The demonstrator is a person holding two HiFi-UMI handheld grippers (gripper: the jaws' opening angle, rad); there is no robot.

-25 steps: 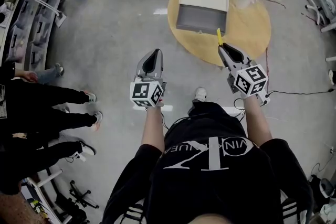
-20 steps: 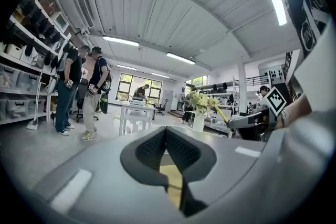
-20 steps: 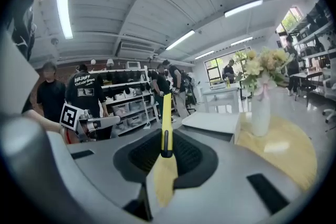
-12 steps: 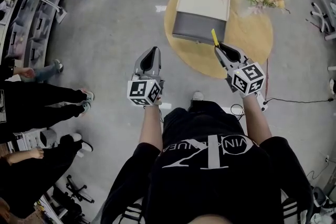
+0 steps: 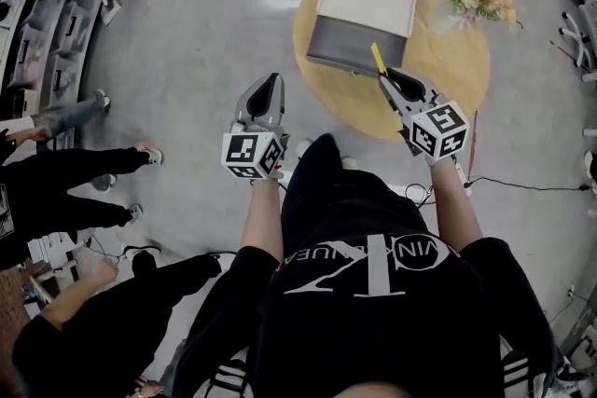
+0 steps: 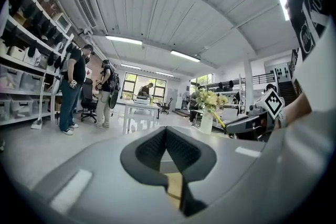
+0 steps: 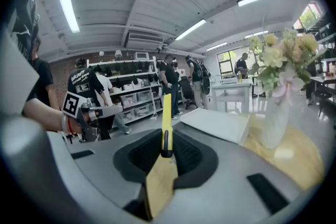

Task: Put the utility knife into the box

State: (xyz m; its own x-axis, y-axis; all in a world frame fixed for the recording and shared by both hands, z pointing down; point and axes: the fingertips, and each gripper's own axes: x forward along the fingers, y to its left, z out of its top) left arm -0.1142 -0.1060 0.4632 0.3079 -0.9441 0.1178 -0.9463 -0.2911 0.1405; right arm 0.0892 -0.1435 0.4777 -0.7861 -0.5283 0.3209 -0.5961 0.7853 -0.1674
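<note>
- Head view: your right gripper [image 5: 386, 75] is stretched out over the near edge of the round wooden tabletop [image 5: 457, 75], in the upper right of the frame.
- Its jaws are clamped on the slim yellow utility knife [image 5: 376, 58], which sticks out past the jaw tips.
- In that view the knife's far end overlaps the lower right edge of the open rectangular box [image 5: 347, 42]. The box is grey in its near half and white in its far half. You cannot tell from there how high the knife sits above it.
- Right gripper view: the right gripper [image 7: 165, 150] has its jaws closed on the knife [image 7: 166, 110], which stands upright in the middle of the frame. The box's white part [image 7: 215, 124] lies flat on the tabletop [image 7: 296, 152], beyond the knife and to its right.
- The white vase of pale flowers [image 7: 275, 113] stands at the right of that frame, on the tabletop beside the box.
- Your left gripper [image 5: 270, 82] is held out over the grey floor [image 5: 205, 42], left of the tabletop and well apart from the box.
- Left gripper view: the left gripper [image 6: 166, 132] has its jaws pressed together with nothing between them.
- The vase [image 6: 208, 113] shows right of centre in that view.
</note>
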